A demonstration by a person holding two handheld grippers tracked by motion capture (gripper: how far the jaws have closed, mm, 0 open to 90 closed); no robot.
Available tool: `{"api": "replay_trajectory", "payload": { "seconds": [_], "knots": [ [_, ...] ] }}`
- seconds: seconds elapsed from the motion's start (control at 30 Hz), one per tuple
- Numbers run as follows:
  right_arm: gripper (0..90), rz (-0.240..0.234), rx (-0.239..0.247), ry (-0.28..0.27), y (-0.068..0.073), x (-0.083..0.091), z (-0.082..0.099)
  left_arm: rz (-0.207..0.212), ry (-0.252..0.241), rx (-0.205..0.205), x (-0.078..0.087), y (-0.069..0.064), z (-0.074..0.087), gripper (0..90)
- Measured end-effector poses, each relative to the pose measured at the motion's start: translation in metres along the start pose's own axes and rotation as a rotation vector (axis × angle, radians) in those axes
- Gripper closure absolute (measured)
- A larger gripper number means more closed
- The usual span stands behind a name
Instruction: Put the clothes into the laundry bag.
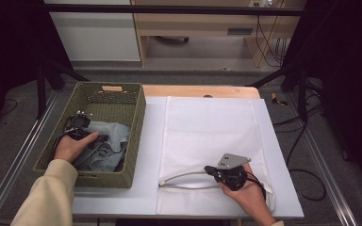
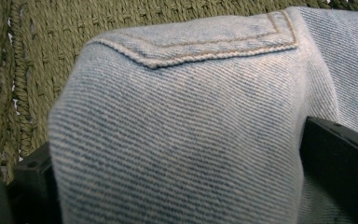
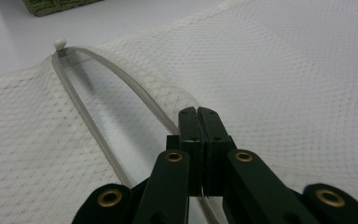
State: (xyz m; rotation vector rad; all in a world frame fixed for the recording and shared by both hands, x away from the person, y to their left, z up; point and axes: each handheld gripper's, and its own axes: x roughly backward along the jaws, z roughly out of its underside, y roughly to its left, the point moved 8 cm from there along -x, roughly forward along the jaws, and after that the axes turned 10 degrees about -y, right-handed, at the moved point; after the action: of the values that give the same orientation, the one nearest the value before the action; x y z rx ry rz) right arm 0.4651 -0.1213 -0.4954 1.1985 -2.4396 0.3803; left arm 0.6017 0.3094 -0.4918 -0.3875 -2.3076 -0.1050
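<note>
- The denim garment [image 2: 186, 140], light blue jeans by the look of the stitched seam, lies bunched in the woven olive basket [image 1: 136, 136] at the left of the table. A fold of it stands between the left gripper's [image 1: 82, 129] two black jaws, which sit against its sides and appear to pinch it.
- That grip low in the basket reads as a pick-up hold: taking a thick fold rather than an edge should let the whole garment come up in one lift.
- The white mesh laundry bag [image 1: 207, 132] lies flat on the table, apart from the basket, with its zipper [image 3: 88, 126] undone along the near edge. The zipper pull [image 3: 60, 44] sits at the far end of the opening, ahead and left of the right fingers.
- The right gripper [image 1: 219, 173] is clamped tight on the upper lip of the zip opening. The mesh rises to its fingertips [image 3: 189, 116] while the lower lip stays on the table just to their left.
- Held like this, the mouth gapes toward the basket side, likely so the denim can be slid in.
</note>
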Motion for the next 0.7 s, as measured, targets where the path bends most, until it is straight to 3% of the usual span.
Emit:
{"api": "replay_trajectory", "payload": {
  "seconds": [0.37, 0.43, 0.47, 0.53, 0.7],
  "knots": [
    [89.5, -0.004, 0.006, 0.011, 0.001, -0.001, 0.001, 0.021, 0.032, 0.034, -0.002, -0.001, 0.004, 0.0],
    [89.5, -0.004, 0.006, 0.012, 0.001, -0.001, 0.001, 0.039, 0.052, 0.066, -0.003, -0.003, 0.006, 0.0],
    [89.5, -0.004, 0.006, 0.012, 0.001, -0.001, 0.001, 0.067, 0.078, 0.071, -0.003, -0.006, 0.008, 0.3],
    [89.5, -0.003, 0.007, 0.014, 0.001, -0.001, 0.002, 0.100, 0.103, 0.050, -0.005, -0.013, 0.011, 0.4],
    [89.5, -0.003, 0.008, 0.016, 0.001, -0.002, 0.002, 0.096, 0.101, 0.026, -0.005, -0.018, 0.010, 3.7]
  ]
}}
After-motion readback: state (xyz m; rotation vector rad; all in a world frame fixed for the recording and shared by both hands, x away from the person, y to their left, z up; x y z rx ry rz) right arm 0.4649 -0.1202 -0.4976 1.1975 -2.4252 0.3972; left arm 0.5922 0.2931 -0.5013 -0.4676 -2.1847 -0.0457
